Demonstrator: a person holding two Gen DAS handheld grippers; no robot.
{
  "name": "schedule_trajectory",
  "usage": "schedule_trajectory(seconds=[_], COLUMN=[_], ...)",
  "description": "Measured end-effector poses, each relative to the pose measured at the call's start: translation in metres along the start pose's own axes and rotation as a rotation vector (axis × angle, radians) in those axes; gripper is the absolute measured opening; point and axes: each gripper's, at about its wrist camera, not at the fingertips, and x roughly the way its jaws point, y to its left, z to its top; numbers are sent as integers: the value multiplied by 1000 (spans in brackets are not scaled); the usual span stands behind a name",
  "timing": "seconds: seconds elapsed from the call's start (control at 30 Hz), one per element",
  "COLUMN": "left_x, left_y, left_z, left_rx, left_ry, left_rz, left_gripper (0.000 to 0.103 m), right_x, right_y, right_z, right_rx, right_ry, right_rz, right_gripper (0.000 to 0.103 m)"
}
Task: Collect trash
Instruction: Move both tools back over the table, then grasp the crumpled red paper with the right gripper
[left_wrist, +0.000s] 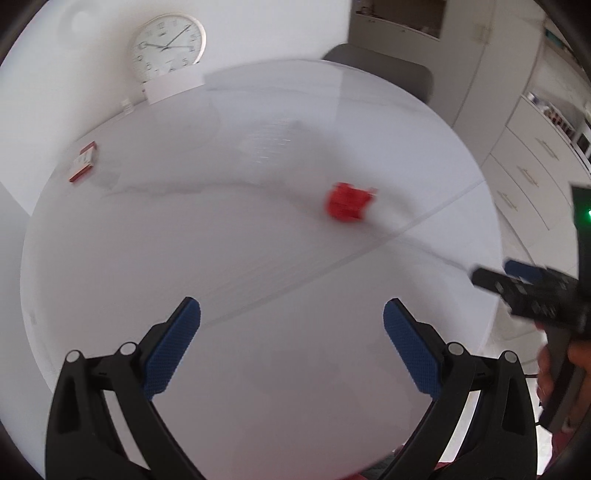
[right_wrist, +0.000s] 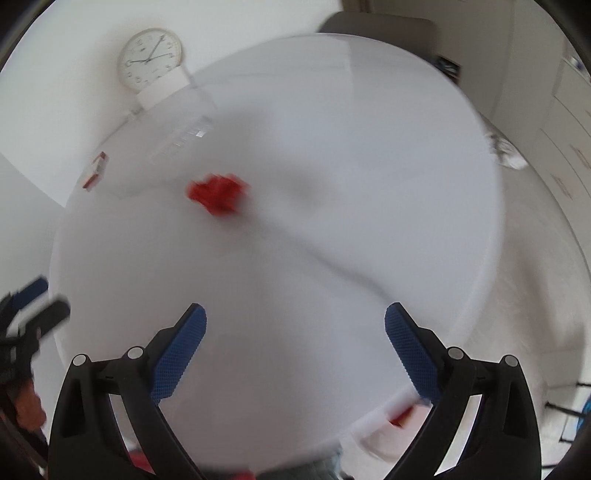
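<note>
A crumpled red piece of trash (left_wrist: 348, 202) lies on the white round table (left_wrist: 221, 240), blurred by motion; the right wrist view has it (right_wrist: 218, 194) left of centre on that table (right_wrist: 332, 240). My left gripper (left_wrist: 291, 343) hangs open over the near part of the table, nothing between its blue pads (left_wrist: 173, 347). My right gripper (right_wrist: 295, 347) is open too, empty, above the table's near right edge. The right gripper (left_wrist: 532, 288) also shows at the right edge of the left wrist view, held by a hand (left_wrist: 561, 373).
A small red and white box (left_wrist: 83, 161) lies near the table's far left edge, also visible as the box (right_wrist: 96, 170) in the right view. A wall clock (left_wrist: 167, 45) hangs behind. A grey chair (left_wrist: 380, 64) stands at the far side. White drawers (left_wrist: 535, 177) line the right.
</note>
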Motion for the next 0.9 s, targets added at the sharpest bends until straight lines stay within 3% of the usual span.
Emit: schedule_trajectory(seconds=[0.2,0.4,0.53,0.57,0.67,0.9], left_x=[18,38,44,47,55,60], left_y=[62,93,99,101,104,103], left_z=[21,38,41,43,45,46], left_rx=[69,118,134,135,124,126], left_ry=[0,22,26,29,38,45], left_rz=[4,-36,-61,-64,-79,-116], left_gripper=[95,95,95,95,95,95], right_x=[79,125,135,137,139,130], right_y=[58,84,84,84,81,77], right_z=[74,98,98,98,95,91], right_rx=[135,195,204,205,214,212], right_ry=[11,60,88,93,105,82], right_rz=[-33,-113,-137,-137,-116,-105], right_gripper=[97,96,79,68,49,44])
